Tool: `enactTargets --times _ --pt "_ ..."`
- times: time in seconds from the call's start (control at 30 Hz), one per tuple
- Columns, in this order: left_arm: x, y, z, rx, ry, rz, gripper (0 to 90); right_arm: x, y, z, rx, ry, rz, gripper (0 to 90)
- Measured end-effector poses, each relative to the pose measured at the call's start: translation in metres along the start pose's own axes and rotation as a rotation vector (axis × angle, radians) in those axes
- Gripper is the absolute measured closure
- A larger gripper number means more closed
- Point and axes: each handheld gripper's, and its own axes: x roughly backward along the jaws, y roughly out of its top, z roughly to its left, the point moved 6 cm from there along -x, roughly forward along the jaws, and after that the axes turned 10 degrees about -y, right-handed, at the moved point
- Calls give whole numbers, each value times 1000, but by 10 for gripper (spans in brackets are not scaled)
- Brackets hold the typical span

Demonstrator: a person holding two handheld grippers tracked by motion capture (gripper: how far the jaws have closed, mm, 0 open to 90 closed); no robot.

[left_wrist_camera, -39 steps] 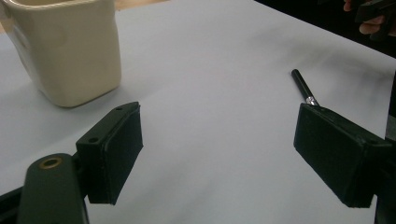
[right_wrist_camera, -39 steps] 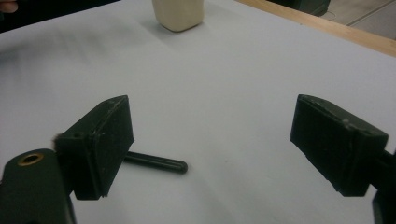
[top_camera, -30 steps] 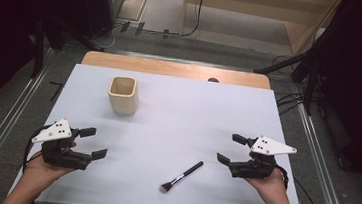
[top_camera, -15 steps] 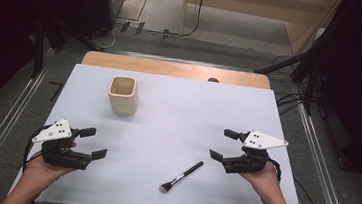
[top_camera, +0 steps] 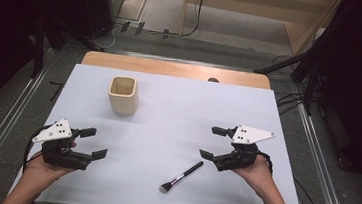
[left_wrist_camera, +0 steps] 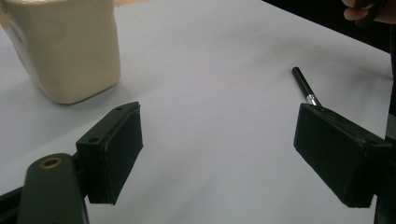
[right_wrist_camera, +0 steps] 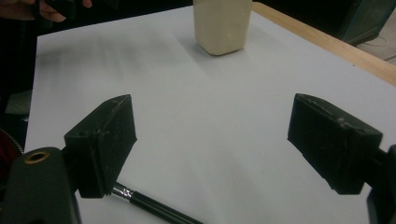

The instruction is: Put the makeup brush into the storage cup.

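Black-handled makeup brush (top_camera: 182, 175) with a silver ferrule lies loose on the white tabletop (top_camera: 177, 121), near the front edge, bristles toward the person. Just beside its handle tip, the right gripper (top_camera: 213, 143) hovers with jaws wide: the approach step, I judge. Next it must drop lower and straddle the handle. The left gripper (top_camera: 93, 143) waits, wide too. Farther back stands a cream square cup (top_camera: 122, 95).

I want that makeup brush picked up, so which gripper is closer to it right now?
Right. The right gripper hangs open just beyond the makeup brush handle tip, not touching. The left gripper sits open across the table, far from it.
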Motion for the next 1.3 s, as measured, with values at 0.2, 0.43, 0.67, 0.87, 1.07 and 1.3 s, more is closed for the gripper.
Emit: enactTargets --times 0.2,0.43,0.67,0.87,1.07,1.3 --pt "-1 0 -1 -2 3 8 163 -7 5 4 24 25 12 161" --pt "-1 0 -1 1 1 9 163 -15 11 6 38 46 21 162" --pt "-1 0 -1 1 0 7 163 -27 13 11 44 65 34 163" --pt "-1 1 -2 -1 -4 6 163 -37 18 17 49 84 30 164" --pt "-1 1 -2 0 -5 6 163 -45 23 22 56 105 37 164" --pt "-1 1 -1 2 -3 4 163 -48 25 27 143 153 151 184"
